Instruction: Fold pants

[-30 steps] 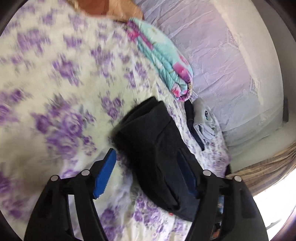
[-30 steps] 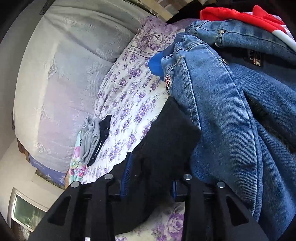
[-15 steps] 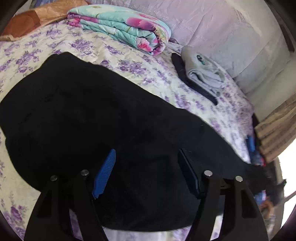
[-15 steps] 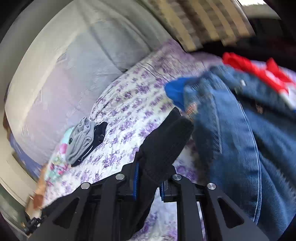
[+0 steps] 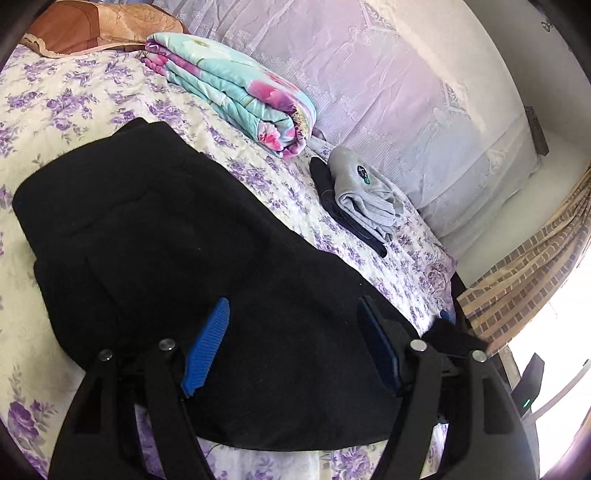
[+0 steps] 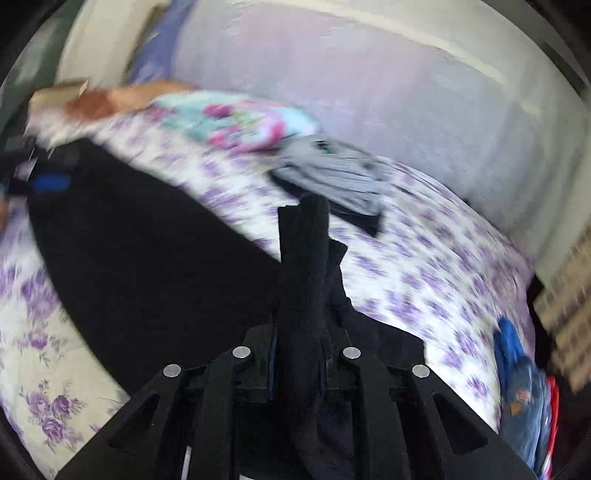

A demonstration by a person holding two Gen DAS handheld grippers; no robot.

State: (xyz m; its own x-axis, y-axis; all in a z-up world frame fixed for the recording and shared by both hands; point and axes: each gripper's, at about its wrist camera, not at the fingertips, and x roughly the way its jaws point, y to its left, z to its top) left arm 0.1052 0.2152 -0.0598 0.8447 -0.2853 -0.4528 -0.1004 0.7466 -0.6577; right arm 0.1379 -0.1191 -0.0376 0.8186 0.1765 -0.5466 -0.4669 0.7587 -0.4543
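The black pants (image 5: pixel 177 251) lie spread across the floral bedsheet (image 5: pixel 74 99), waist end at the left. My left gripper (image 5: pixel 295 339) is open, its blue pads (image 5: pixel 207 347) wide apart just above the pants' middle, holding nothing. In the right wrist view my right gripper (image 6: pixel 299 354) is shut on a bunched leg end of the black pants (image 6: pixel 303 258), which sticks up between the fingers. The rest of the pants (image 6: pixel 140 258) trail away to the left. This view is motion-blurred.
A folded teal and pink quilt (image 5: pixel 236 88) lies at the back of the bed. A folded grey garment on a dark one (image 5: pixel 365 199) lies by the lace-covered wall. A brown pillow (image 5: pixel 85 29) is far left. Blue jeans (image 6: pixel 524 398) lie at the bed's right end.
My right gripper has swung away from the jeans pile, carrying the pants' leg end over the bed. My left gripper has steadied over the spread pants, still open.
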